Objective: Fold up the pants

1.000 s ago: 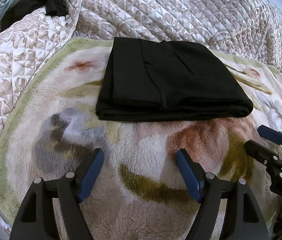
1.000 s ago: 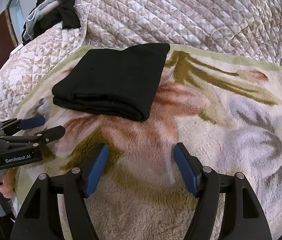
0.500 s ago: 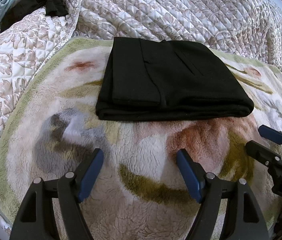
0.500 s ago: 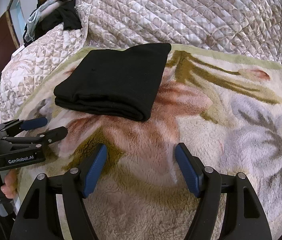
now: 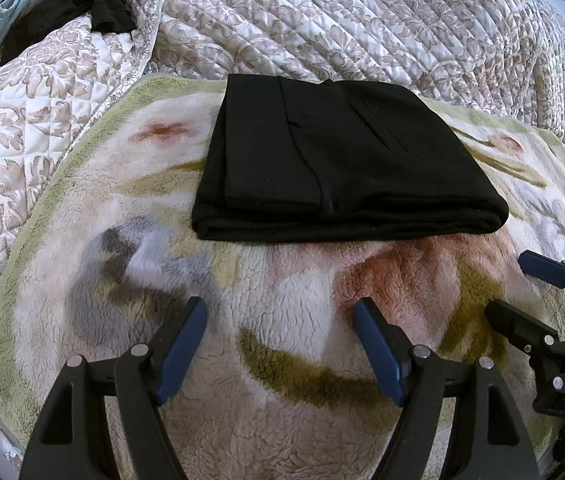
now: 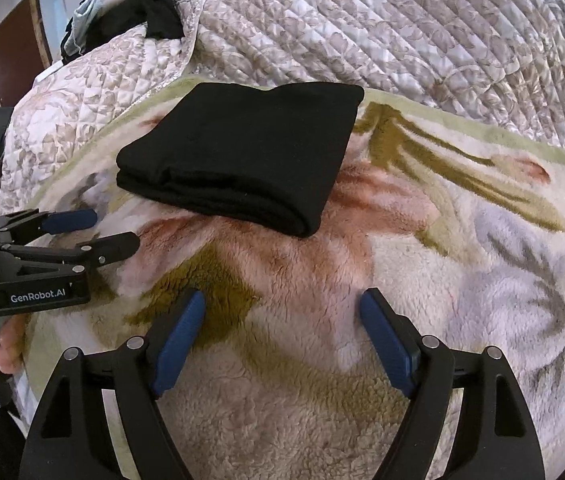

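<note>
Pants (image 5: pixel 342 164) folded on blanket (image 5: pixel 290 280); left gripper (image 5: pixel 280 316) released, right gripper (image 6: pixel 282 308) released too (jaws just widened, nothing between).

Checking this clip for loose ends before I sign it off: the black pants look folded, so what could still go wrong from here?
1. The folded pants lie on a soft fleece blanket; a nudge could let the stacked layers slump or slide apart.
2. Both grippers, left and right, hang open and empty near the stack's front edge; a careless move forward could snag a layer.
</note>
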